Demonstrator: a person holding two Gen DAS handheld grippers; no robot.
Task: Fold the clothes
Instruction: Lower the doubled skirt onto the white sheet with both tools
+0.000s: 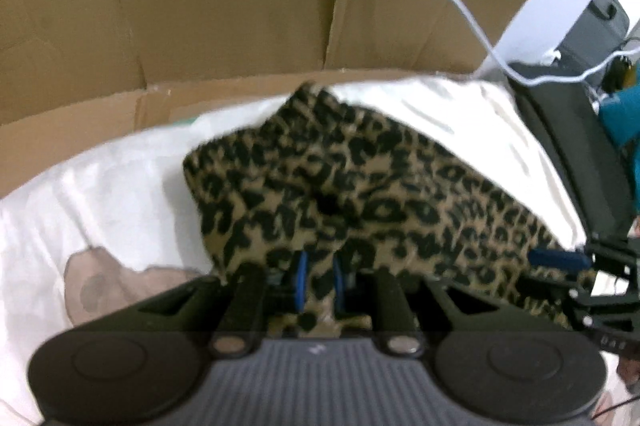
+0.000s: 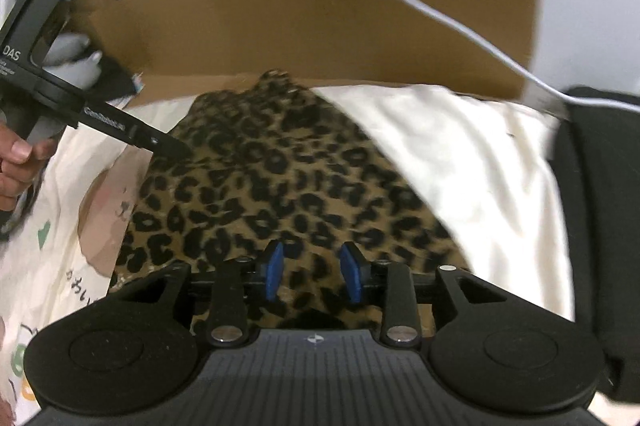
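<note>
A leopard-print garment (image 1: 360, 193) lies in a bunched heap on a white printed sheet (image 1: 100, 193). My left gripper (image 1: 320, 282) is at the garment's near edge, its blue pads narrowly apart with a raised fold of the fabric pinched between them. In the right wrist view the garment (image 2: 280, 185) spreads under my right gripper (image 2: 313, 274), whose blue pads stand apart above the cloth with nothing gripped. The left gripper (image 2: 176, 147) shows there as a black finger touching the garment's left edge, with a hand (image 2: 16, 161) holding it. The right gripper (image 1: 560, 260) enters the left wrist view at the garment's right edge.
A brown cardboard wall (image 1: 240, 5) stands behind the sheet. A white cable (image 2: 420, 5) hangs across it. Dark furniture (image 2: 600, 205) borders the sheet on the right, with a teal item (image 1: 624, 117) beyond. The sheet (image 2: 480, 165) lies bare right of the garment.
</note>
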